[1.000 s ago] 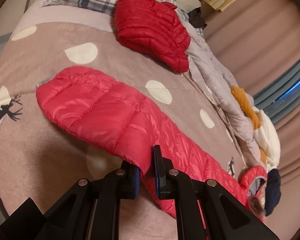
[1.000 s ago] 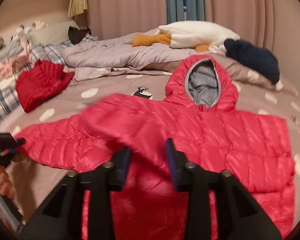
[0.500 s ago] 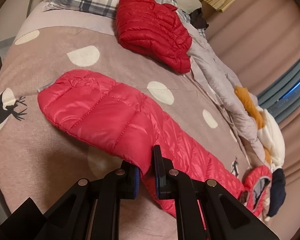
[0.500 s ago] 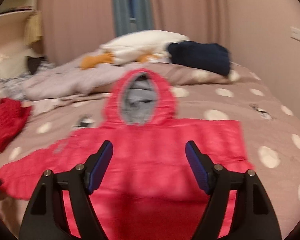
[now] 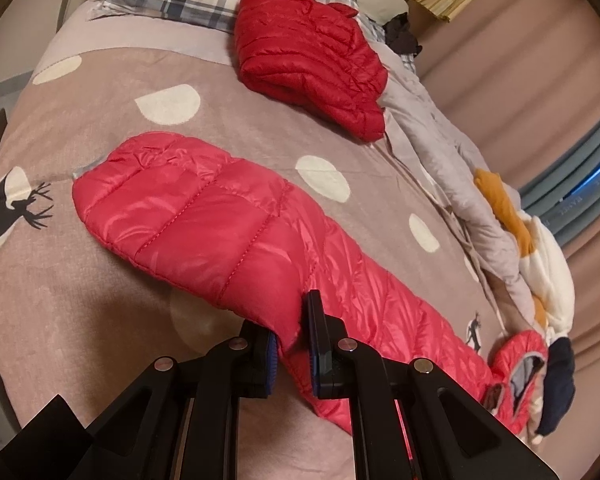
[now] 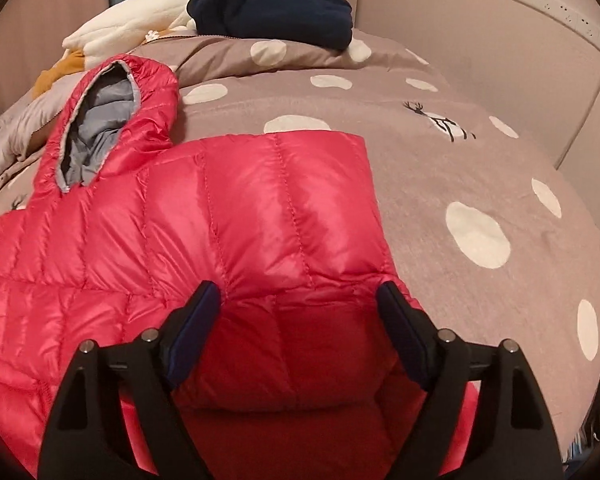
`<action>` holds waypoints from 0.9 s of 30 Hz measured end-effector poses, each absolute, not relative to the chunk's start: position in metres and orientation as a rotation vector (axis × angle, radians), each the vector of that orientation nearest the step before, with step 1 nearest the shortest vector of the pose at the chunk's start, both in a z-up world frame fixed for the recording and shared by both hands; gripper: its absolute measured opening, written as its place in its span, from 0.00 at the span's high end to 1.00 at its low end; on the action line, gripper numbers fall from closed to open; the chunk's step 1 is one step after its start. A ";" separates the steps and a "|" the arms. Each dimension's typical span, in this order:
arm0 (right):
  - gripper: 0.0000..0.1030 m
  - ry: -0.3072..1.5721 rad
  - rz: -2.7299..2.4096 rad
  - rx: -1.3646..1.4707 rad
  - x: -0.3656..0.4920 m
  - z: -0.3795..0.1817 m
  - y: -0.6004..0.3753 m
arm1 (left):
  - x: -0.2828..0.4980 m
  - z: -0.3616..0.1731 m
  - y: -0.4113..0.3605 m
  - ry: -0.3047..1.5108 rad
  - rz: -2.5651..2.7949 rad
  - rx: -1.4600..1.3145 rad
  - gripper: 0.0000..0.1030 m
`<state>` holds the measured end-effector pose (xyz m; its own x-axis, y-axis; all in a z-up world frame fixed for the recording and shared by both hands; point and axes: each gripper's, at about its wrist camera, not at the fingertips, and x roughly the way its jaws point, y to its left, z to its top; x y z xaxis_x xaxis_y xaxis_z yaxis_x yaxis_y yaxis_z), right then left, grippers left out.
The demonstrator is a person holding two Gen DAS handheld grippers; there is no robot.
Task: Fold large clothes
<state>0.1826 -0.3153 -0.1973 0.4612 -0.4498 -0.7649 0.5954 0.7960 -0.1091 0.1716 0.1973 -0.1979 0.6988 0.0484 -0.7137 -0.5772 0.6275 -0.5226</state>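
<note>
Pink puffer jacket (image 6: 228, 216) lying spread flat on the bed (image 6: 440, 184), hood (image 6: 100, 120) pointing toward the piled bedding at the far side. Left claw (image 5: 290, 344) clamped together on the edge of the left sleeve (image 5: 196, 216), sleeve stretching out across the bedspread. Right claw (image 6: 300, 320) hovering over the jacket's right shoulder block, jaws opening wide, nothing pinched, fabric only lying beneath the gap, pads not pressing.

Step in hand, judging: setting up the right-side fold inward. Doing it well: dropping the right claw onto the outer edge of the right side, biting only the top edge layers, not the bedspread; closing fully before lifting since the shiny shell is probably slipping easily; carrying the edge across toward the centre line, keeping it low so trapped air is not ballooning the quilting; keeping the left sleeve pinned taut meanwhile, so the body is not skidding.

Pose: both claws tilting steeply downward at the bed; left sitting low beside the sleeve edge, right angled down over the shoulder.

Darker red folded jacket (image 5: 312, 56) resting apart near the pillows.
</note>
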 end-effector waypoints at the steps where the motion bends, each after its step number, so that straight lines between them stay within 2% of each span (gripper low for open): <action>1: 0.18 0.873 -0.653 0.187 0.184 -0.200 -0.316 | 0.172 -0.198 0.197 0.722 0.397 -0.819 0.93; 13: 0.10 0.853 -0.666 0.233 0.208 -0.214 -0.335 | 0.186 -0.198 0.188 0.728 0.383 -0.776 0.93; 24: 0.10 0.851 -0.656 0.220 0.220 -0.207 -0.338 | 0.194 -0.184 0.165 0.714 0.418 -0.646 0.93; 27: 0.13 0.832 -0.652 0.235 0.212 -0.198 -0.338 | 0.193 -0.178 0.156 0.698 0.418 -0.616 0.93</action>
<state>0.2117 -0.3381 -0.1980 0.4941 -0.4435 -0.7478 0.6205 0.7824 -0.0540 0.1929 0.1560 -0.1783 0.6967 0.1517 -0.7011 -0.5459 0.7461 -0.3811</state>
